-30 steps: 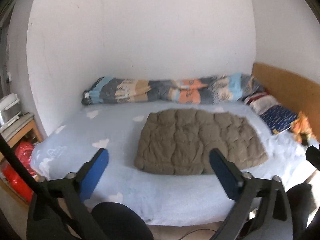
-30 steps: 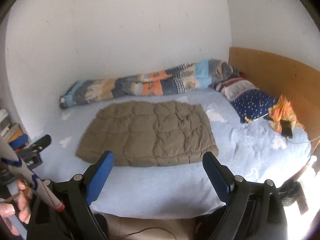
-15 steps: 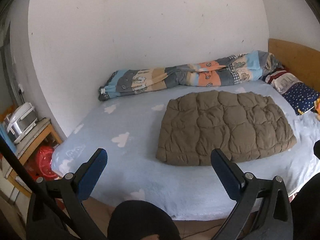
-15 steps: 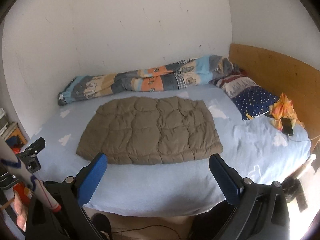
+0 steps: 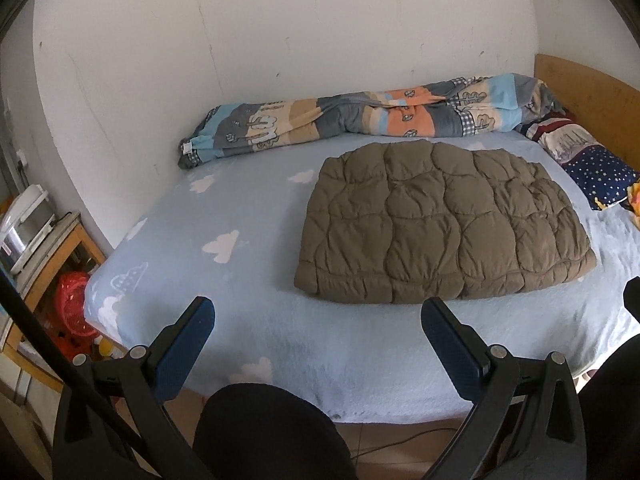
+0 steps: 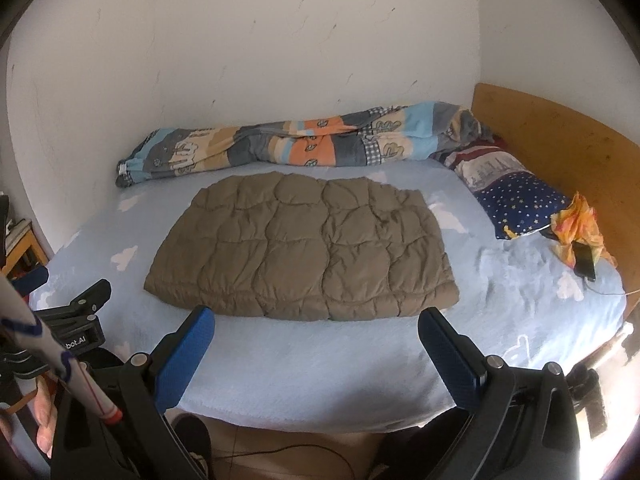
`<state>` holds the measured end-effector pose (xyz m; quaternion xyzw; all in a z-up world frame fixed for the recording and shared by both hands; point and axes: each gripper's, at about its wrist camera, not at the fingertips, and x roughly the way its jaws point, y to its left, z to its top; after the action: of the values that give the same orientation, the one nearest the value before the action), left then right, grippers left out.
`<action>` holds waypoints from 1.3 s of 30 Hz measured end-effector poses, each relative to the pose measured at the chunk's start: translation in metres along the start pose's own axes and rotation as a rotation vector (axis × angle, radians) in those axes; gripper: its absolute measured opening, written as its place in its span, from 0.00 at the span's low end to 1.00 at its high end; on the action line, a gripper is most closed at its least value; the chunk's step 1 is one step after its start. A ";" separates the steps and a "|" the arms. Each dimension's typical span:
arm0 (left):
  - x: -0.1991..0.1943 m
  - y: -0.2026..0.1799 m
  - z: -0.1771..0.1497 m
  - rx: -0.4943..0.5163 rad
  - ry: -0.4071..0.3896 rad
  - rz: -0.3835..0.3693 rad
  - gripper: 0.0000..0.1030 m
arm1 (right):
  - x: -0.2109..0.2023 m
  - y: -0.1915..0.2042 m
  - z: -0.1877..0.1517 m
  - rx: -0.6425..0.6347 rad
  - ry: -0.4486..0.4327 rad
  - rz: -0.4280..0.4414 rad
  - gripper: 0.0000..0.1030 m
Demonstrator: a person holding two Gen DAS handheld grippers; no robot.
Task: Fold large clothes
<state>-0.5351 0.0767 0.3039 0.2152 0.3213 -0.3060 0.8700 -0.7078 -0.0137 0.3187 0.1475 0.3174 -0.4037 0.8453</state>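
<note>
the brown quilted padded garment (image 6: 304,246) lies flat on the pale blue cloud-print bed sheet (image 6: 360,360), ahead of and below both my grippers, its near hem running parallel to the bed's front edge. its long axis runs left to right across the bed, so the coming move turns on reaching forward and down to that near hem, one gripper toward each lower corner. from my left gripper (image 5: 318,330) the garment sits forward and off to the right, its near left corner (image 5: 310,280) the closest part; from my right gripper (image 6: 316,334) it sits almost straight ahead, with the near hem just past my fingertips in the picture. i judge the right one better lined up, though neither touches the cloth. both grippers are spread wide with nothing between the blue pads.

the garment looks thick and puffy, stitched into irregular rounded panels, roughly rectangular and perhaps already doubled over, with a rolled, bulky lower edge. a striped multicoloured rolled blanket (image 6: 288,148) lies well behind it against the wall, and a navy star-print pillow (image 6: 520,204) lies to its right, apart from it.
</note>
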 end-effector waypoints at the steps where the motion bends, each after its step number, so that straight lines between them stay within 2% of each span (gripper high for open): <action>1: 0.001 0.001 0.000 -0.003 0.001 0.000 1.00 | 0.000 0.003 0.000 -0.007 0.000 0.001 1.00; 7: 0.000 0.003 0.001 -0.006 -0.004 0.001 1.00 | 0.000 0.013 0.000 -0.044 -0.016 0.003 1.00; 39: -0.002 -0.005 -0.005 0.033 -0.002 0.000 1.00 | 0.002 0.017 -0.011 -0.046 0.007 0.004 1.00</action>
<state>-0.5419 0.0767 0.3004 0.2293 0.3153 -0.3114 0.8666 -0.6984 0.0015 0.3090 0.1299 0.3294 -0.3942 0.8481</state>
